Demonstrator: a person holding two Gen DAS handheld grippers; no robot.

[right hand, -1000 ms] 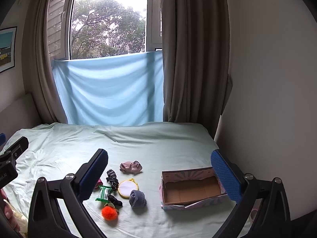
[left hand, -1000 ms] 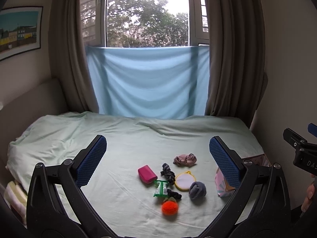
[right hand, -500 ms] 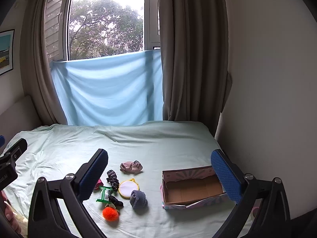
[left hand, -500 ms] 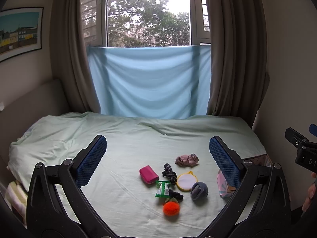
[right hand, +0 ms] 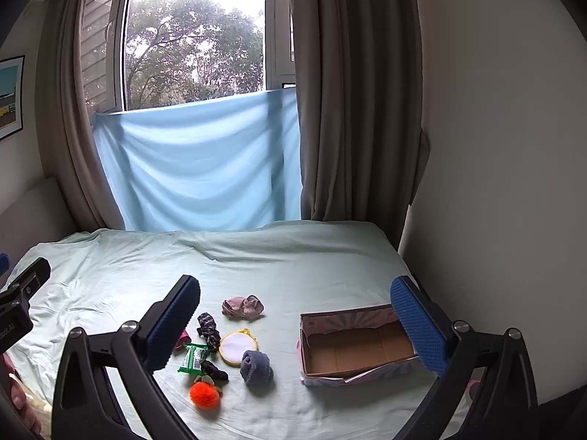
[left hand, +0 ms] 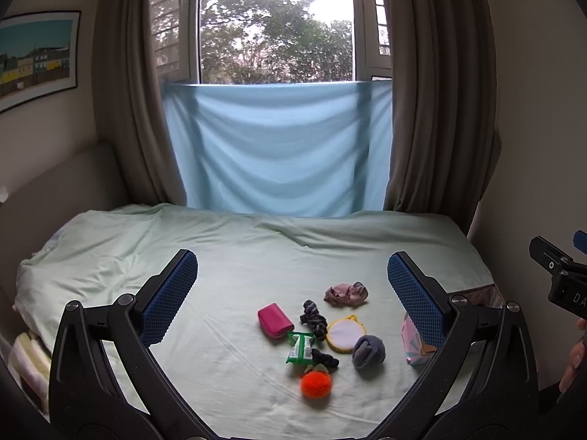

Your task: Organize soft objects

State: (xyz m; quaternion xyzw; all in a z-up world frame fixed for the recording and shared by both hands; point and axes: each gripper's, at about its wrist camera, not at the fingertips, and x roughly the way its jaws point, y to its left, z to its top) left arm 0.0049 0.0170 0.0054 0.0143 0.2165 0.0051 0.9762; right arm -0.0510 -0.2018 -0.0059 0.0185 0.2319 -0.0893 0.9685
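Note:
Small items lie in a cluster on the pale green bed (left hand: 220, 256): a pink sock bundle (left hand: 345, 294), a magenta pouch (left hand: 275, 319), a dark scrunchie (left hand: 314, 319), a round yellow-rimmed pad (left hand: 345, 338), a grey sock ball (left hand: 368, 351), a green packet (left hand: 301, 348) and an orange pompom (left hand: 316, 384). An open cardboard box (right hand: 356, 344) sits empty to their right. My left gripper (left hand: 291, 293) hovers open above and in front of the cluster. My right gripper (right hand: 295, 315) is open too, holding nothing, between the cluster and the box.
A window with a blue cloth (left hand: 279, 146) and brown curtains (left hand: 433, 110) stands behind the bed. A wall (right hand: 506, 146) runs along the bed's right side. A headboard (left hand: 55, 183) is at the left. A person's hand (left hand: 576, 363) shows at the right edge.
Both views have drifted slightly; the objects sit a touch higher and rightward in the left wrist view. Both grippers stay open and nothing on the bed has moved.

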